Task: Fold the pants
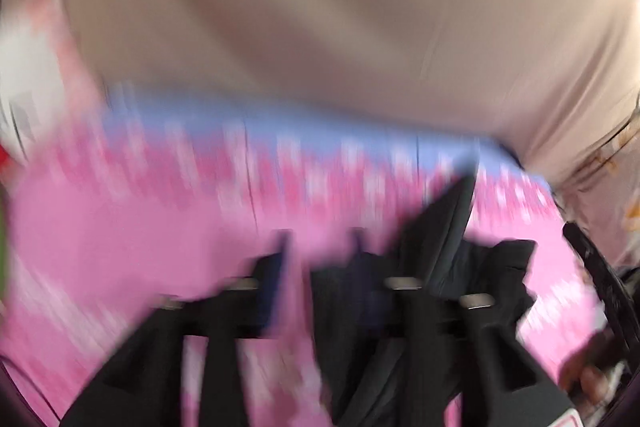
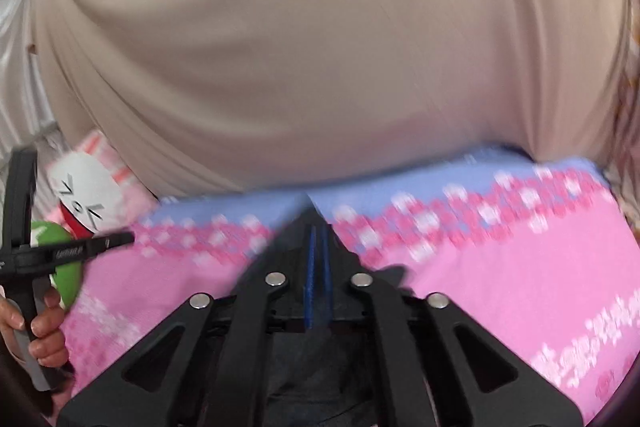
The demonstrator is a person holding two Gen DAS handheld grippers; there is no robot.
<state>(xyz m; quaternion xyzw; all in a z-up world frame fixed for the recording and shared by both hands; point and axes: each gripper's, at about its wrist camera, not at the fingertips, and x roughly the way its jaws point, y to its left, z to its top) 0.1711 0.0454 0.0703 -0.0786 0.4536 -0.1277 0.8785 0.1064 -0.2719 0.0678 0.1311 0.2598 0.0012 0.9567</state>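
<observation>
Over a pink flowered sheet [image 2: 500,267] with a blue border we hold both grippers, pointing them toward our own body, whose beige top [image 2: 304,47] fills the upper half of both views. Our right gripper [image 2: 318,267] has its blue pads pressed almost together, and dark fabric of the pants [image 2: 308,371] bunches under and around the fingers, so we appear to be pinching a thin fold, though blur hides the exact contact. Our left gripper [image 1: 320,247] stands spread, sheet showing between its fingers; a ridge of the dark pants [image 1: 452,227] rises against its right finger, not clamped. At the right view's left edge our left hand [image 2: 36,331] grips its tool, near a white plush toy [image 2: 86,187] and a green one [image 2: 66,267].
</observation>
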